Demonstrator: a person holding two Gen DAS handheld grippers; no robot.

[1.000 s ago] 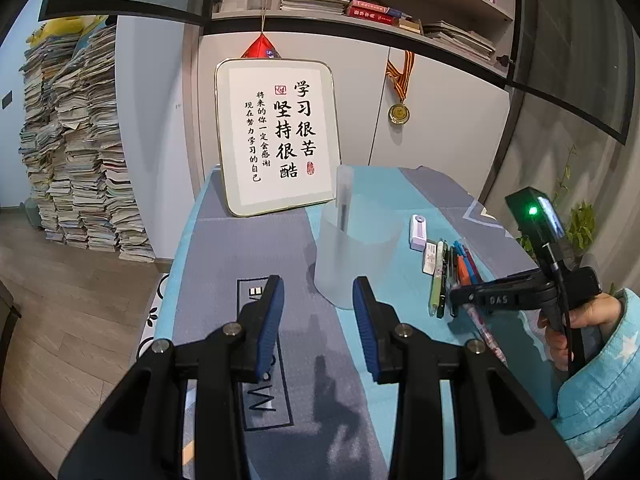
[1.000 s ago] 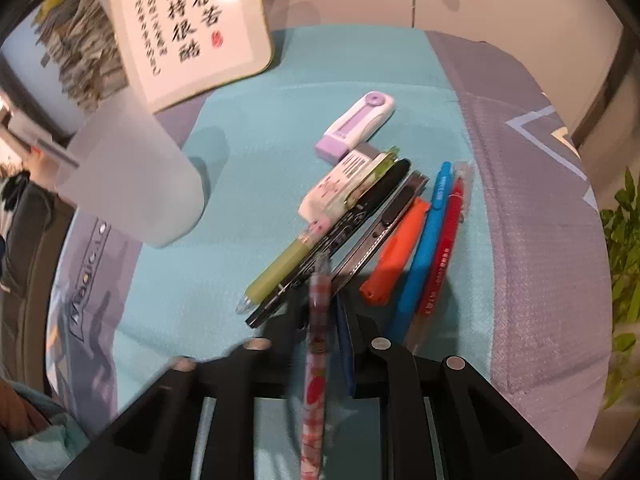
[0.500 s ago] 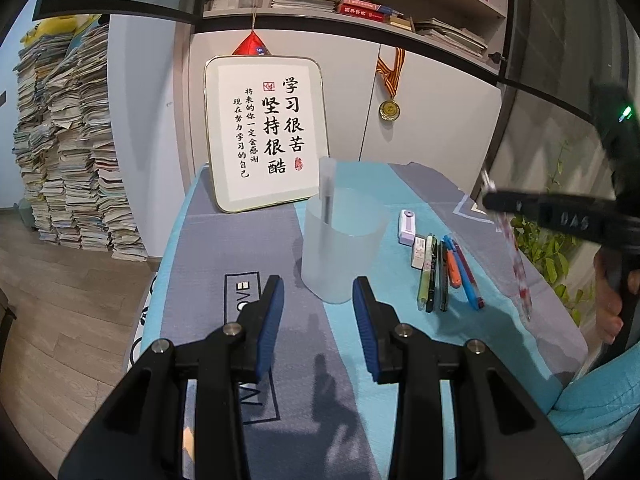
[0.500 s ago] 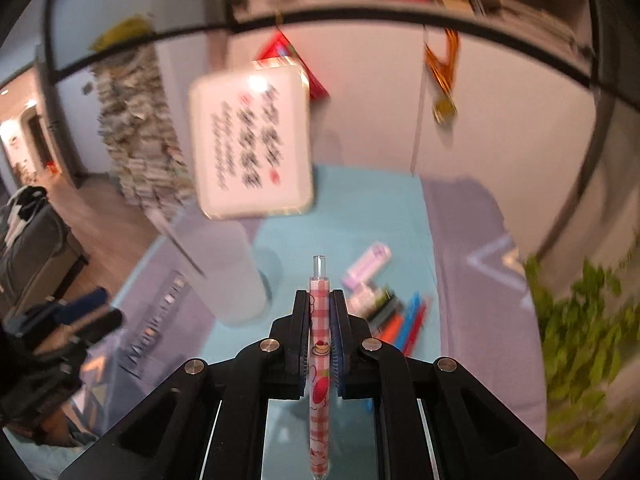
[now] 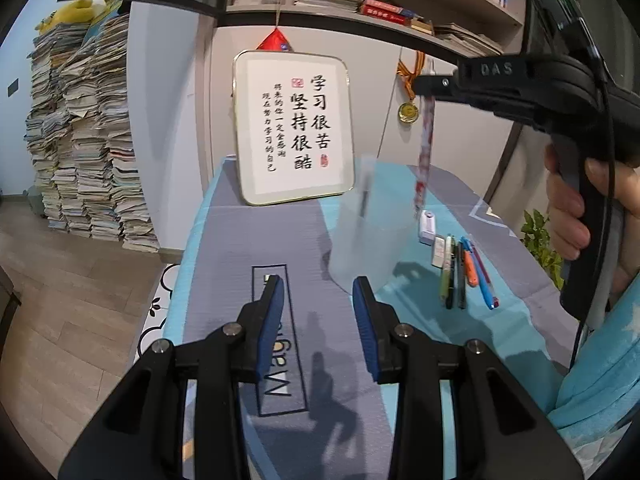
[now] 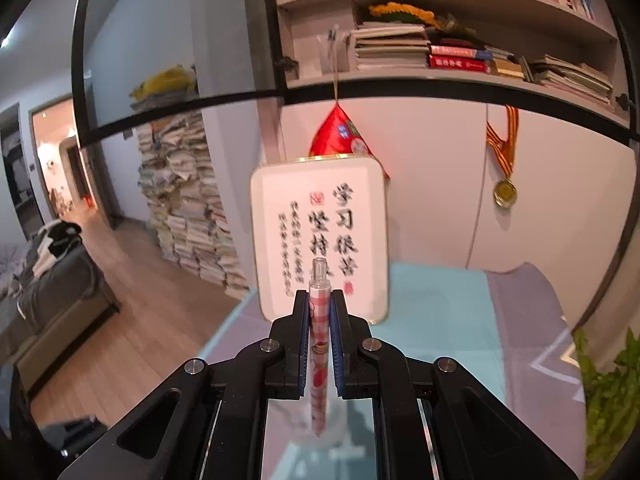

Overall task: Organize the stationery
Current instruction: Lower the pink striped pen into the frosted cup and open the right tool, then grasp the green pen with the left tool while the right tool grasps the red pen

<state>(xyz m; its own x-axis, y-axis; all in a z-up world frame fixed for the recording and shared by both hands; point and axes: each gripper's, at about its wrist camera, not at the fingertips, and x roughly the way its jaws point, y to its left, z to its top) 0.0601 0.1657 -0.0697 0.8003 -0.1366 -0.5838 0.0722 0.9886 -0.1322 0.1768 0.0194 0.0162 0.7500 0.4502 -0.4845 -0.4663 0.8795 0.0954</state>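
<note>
A frosted translucent pen cup (image 5: 370,232) stands on the table with one dark pen inside. My right gripper (image 6: 319,312) is shut on a pink checked pen (image 6: 319,360) and holds it upright; in the left wrist view the pen (image 5: 424,152) hangs tip-down just above the cup's right rim, under my right gripper (image 5: 428,82). My left gripper (image 5: 318,304) is open and empty, low over the table just in front of the cup. A row of pens (image 5: 464,272) and two correction tapes (image 5: 428,228) lie right of the cup.
A framed calligraphy board (image 5: 294,132) leans against the wall behind the cup. A medal (image 5: 408,110) hangs on the cabinet. Stacks of books (image 5: 80,140) stand on the floor at left. A green plant (image 5: 540,240) is beyond the table's right edge.
My right gripper picked the pink checked pen off the table, lifted it and carried it left to above the cup, turning it upright. The left gripper stayed open in front of the cup.
</note>
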